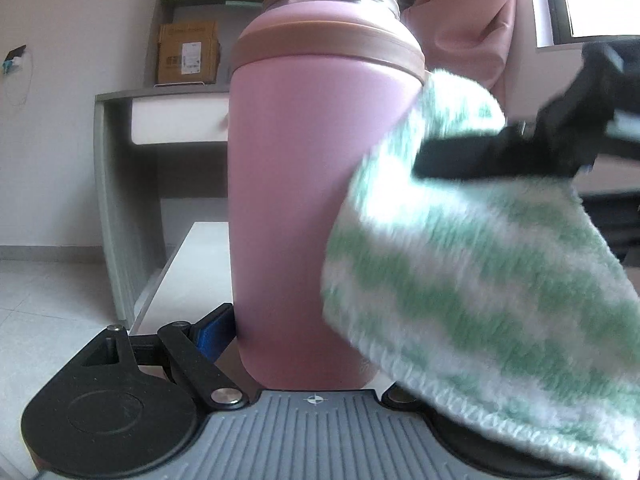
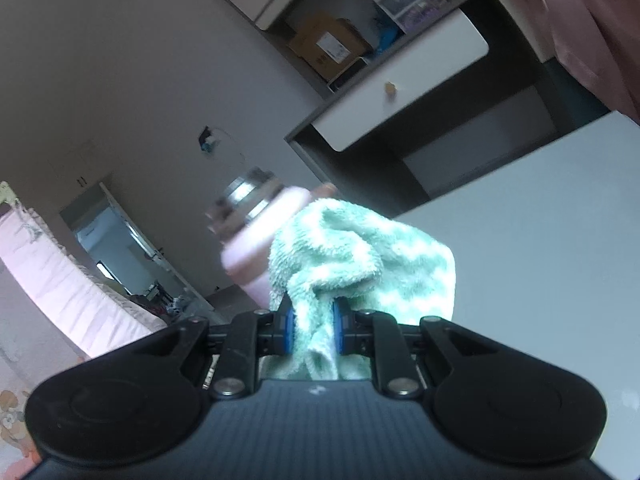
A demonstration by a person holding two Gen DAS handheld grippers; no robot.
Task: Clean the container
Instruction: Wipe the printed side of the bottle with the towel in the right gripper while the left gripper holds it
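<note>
A pink bottle (image 1: 304,208) with a steel threaded neck and no lid fills the left wrist view. My left gripper (image 1: 304,344) is shut on its lower body; only the left finger pad (image 1: 212,336) shows. A green-and-white striped cloth (image 1: 472,264) presses on the bottle's right side and hides the right pad. My right gripper (image 2: 313,326) is shut on that cloth (image 2: 360,256). In the right wrist view the cloth lies against the blurred pink bottle (image 2: 260,248). The right gripper's black finger also shows in the left wrist view (image 1: 520,148).
A white table (image 2: 540,240) lies under and to the right of the bottle. Behind stands a grey desk with a white drawer (image 1: 176,124) and cardboard boxes (image 1: 188,52). A pink curtain (image 1: 472,20) hangs at the back right.
</note>
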